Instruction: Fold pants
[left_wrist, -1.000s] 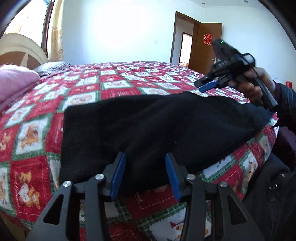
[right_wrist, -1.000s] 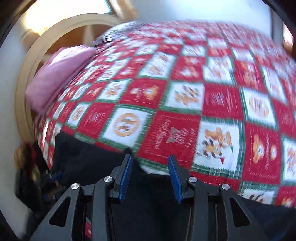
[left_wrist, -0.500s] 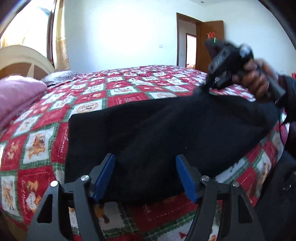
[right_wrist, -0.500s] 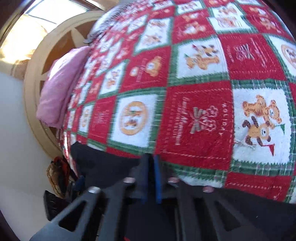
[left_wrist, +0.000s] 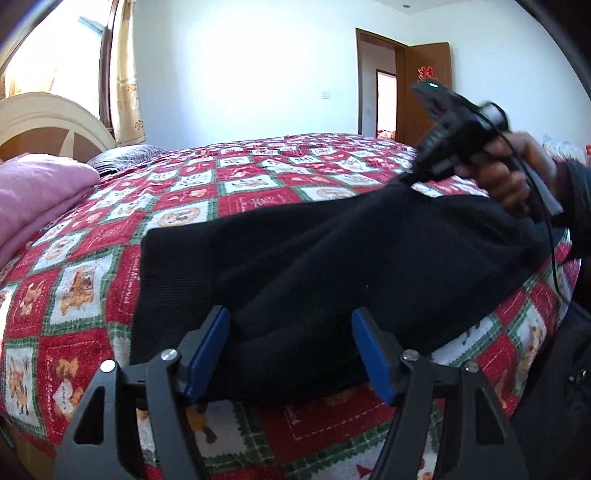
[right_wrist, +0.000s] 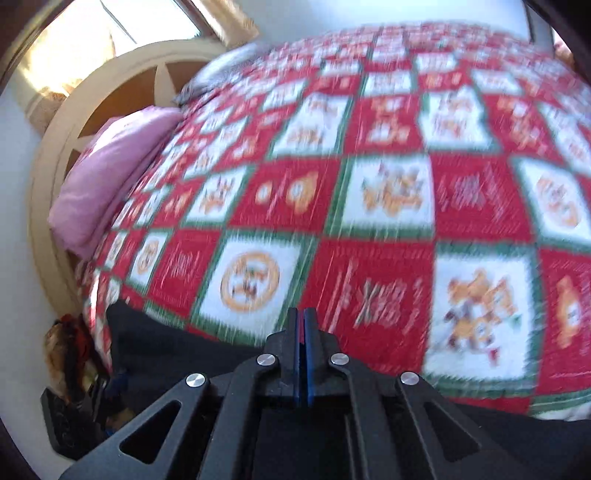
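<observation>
While one pair of black pants (left_wrist: 332, 266) lies along the near edge of the bed (left_wrist: 258, 184), your right gripper (right_wrist: 303, 354) has its jaws pressed together on the fabric's far edge, lifting it into a ridge. Your left gripper (left_wrist: 290, 354) stands wide, its two blue pads (left_wrist: 207, 350) straddling the near hem without pressing. One pink pillow (left_wrist: 33, 199) sits by the headboard (left_wrist: 48, 122).

Black knit pants (left_wrist: 332, 266), laid lengthwise along the near edge of the bed (left_wrist: 258, 177); cloth loosely rumpled, with soft ridges running along its length; far right end drawn up into a peak; near hem overhanging the bed's edge slightly.
</observation>
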